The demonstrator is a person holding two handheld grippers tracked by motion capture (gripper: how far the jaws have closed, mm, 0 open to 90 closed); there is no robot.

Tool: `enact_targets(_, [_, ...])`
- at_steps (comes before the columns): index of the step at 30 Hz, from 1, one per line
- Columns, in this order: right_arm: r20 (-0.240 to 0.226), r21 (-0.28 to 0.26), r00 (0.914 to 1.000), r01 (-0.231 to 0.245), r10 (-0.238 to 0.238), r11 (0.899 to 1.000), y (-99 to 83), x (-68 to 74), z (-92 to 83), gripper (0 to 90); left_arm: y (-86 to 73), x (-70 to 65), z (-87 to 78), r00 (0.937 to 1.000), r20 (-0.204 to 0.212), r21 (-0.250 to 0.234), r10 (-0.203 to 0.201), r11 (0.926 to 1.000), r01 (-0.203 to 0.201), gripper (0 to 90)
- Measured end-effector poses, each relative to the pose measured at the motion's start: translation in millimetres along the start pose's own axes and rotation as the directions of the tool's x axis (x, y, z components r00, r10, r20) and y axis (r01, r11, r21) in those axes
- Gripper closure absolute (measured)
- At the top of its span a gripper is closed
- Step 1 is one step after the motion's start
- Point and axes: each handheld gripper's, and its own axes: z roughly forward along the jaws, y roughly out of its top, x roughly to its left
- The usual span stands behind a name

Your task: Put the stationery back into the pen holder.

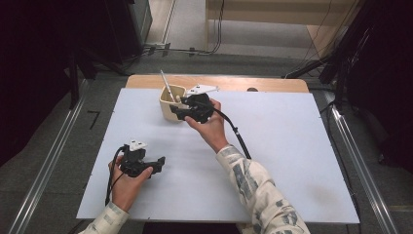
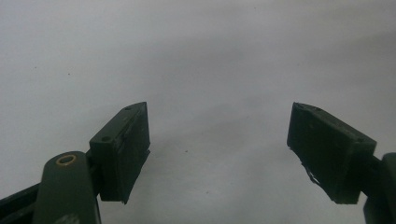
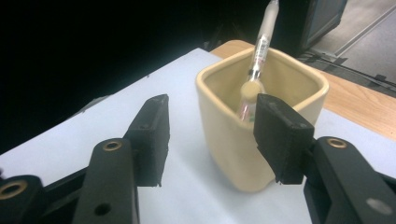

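High view: overhead, facing forward over white table (image 1: pixel 292 161). Left gripper view: close, facing bare tabletop. Right gripper view: close on far-side cup (image 3: pixel 261 121), shared with high view.

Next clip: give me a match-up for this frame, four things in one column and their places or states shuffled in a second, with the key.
1. cream square cup
2. pen
3. left hand-held gripper
4. right hand-held gripper

A. open over bare white tabletop
B. leaning upright inside the cup
C. open, one jaw at the cup's rim
D. standing near the table's far edge

Pairs: 1-D, 2-B, 3-A, 4-C
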Motion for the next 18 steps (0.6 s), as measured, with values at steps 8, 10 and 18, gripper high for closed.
enact_targets(8, [0.032,0.062,0.9995,0.002,-0.004,0.998,-19.8,-3.9,-19.8,29.6,-1.0,-1.1,0.2,0.9999,-0.012,-0.003,0.001,1.0000,-0.001,21.5])
enact_targets(10, [0.052,0.077,0.9987,-0.002,-0.002,0.997,-26.2,-6.8,-25.3,28.1,-1.3,-1.6,0.1,0.9999,-0.014,-0.004,0.001,1.0000,-0.001,21.4])
enact_targets(18, [0.161,0.138,0.9851,-0.084,0.061,0.987,-63.8,-26.2,-72.7,23.3,-2.8,0.4,-1.8,0.9995,-0.031,-0.015,-0.005,0.9999,0.004,21.4])
